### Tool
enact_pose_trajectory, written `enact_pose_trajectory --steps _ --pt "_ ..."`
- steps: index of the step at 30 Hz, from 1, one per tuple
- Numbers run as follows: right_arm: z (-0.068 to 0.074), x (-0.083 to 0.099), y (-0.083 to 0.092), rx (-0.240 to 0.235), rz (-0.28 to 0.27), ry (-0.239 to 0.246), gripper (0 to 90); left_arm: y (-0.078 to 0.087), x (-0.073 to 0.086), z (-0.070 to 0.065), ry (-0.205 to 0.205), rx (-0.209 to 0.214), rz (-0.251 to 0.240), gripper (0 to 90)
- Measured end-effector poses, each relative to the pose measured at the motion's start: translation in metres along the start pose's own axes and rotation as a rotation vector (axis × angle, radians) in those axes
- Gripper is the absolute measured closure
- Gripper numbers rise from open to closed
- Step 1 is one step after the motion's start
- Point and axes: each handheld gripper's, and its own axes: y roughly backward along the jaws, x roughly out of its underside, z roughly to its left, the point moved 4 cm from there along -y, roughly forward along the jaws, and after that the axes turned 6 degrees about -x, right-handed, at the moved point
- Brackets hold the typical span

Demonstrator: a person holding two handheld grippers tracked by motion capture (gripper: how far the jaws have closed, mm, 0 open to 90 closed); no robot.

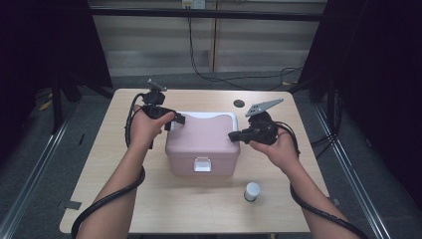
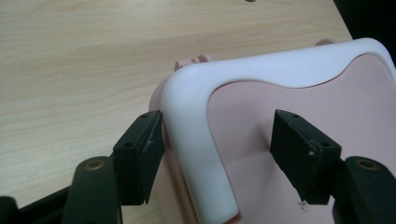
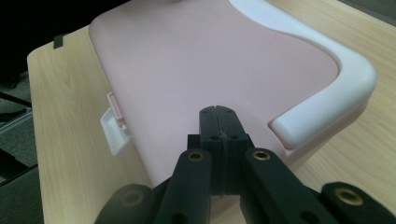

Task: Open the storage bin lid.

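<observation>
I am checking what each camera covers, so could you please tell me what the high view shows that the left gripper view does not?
High view alone: the small white-capped bottle near the table's front edge, the white front latch of the box, the shut right gripper resting on the lid's right side, and both forearms.

Left gripper view alone: a close look at the left gripper, its open jaws straddling the white handle without clamping it.

Both: the pink plastic box with its white U-shaped handle, on the light wooden table.
</observation>
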Motion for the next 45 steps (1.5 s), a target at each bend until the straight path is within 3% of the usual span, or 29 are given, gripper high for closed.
enact_pose_trajectory --steps 2,10,25,45 --pt "0.0 0.0 0.0 -0.004 0.0 0.0 90.0 0.002 -0.002 -0.002 -0.001 -0.018 0.014 36.1" --pt "-0.001 0.002 0.0 -0.006 -0.015 -0.021 90.0 0.012 -0.002 -0.005 0.011 0.021 0.003 41.4" --pt "0.005 -0.003 -0.003 0.036 0.025 0.001 90.0 0.027 0.002 -0.007 -0.031 0.019 0.004 44.9" --pt "0.007 -0.004 -0.005 0.054 0.026 -0.023 90.0 0.045 0.002 -0.009 -0.081 0.025 -0.028 47.4"
